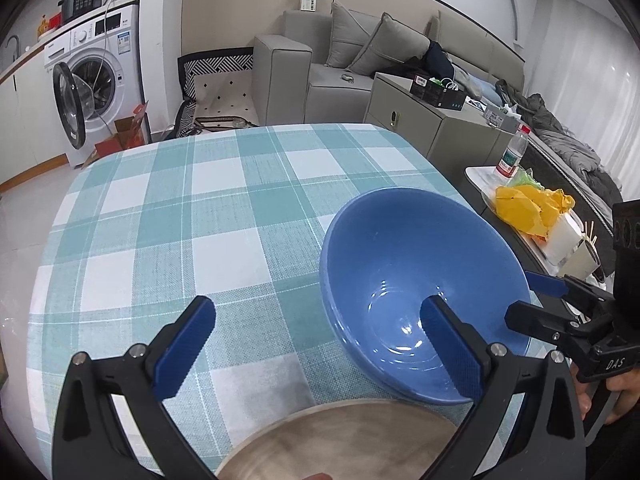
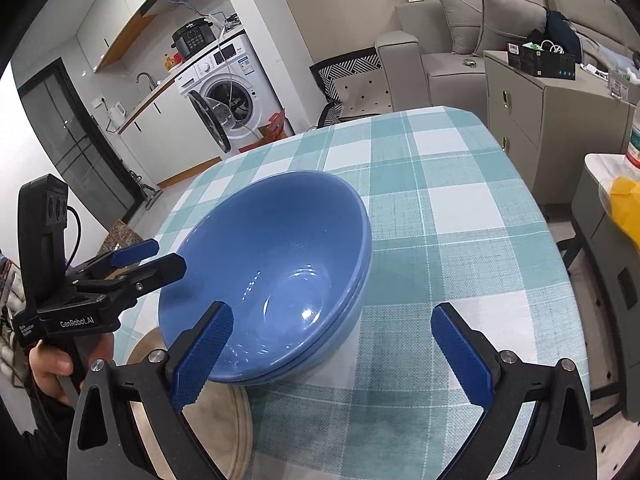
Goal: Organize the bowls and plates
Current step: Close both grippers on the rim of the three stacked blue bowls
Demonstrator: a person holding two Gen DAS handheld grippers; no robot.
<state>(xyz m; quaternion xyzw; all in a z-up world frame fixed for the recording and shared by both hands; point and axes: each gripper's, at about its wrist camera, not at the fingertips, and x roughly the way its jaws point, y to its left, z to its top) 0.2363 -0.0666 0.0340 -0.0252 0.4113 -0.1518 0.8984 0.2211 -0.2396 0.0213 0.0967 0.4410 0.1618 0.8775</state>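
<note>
Blue bowls point(image 1: 400, 272) sit nested in a stack on the checked tablecloth point(image 1: 200, 208), towards its right side. A beige plate point(image 1: 340, 440) lies at the near table edge, just in front of the stack. My left gripper point(image 1: 320, 344) is open, its right finger over the top bowl's near rim and its left finger over the cloth. In the right wrist view the blue bowls point(image 2: 276, 272) fill the centre and the beige plate point(image 2: 224, 420) shows under their near left side. My right gripper point(image 2: 332, 354) is open too, with its left finger at the bowls' near rim. Neither gripper holds anything.
A low side table point(image 1: 480, 176) to the right carries a yellow bag point(image 1: 528, 208), a water bottle point(image 1: 514, 152) and cups. Behind the table are a grey cabinet point(image 1: 420, 120), a sofa point(image 1: 340, 60) and a washing machine point(image 1: 96, 80) with its door open.
</note>
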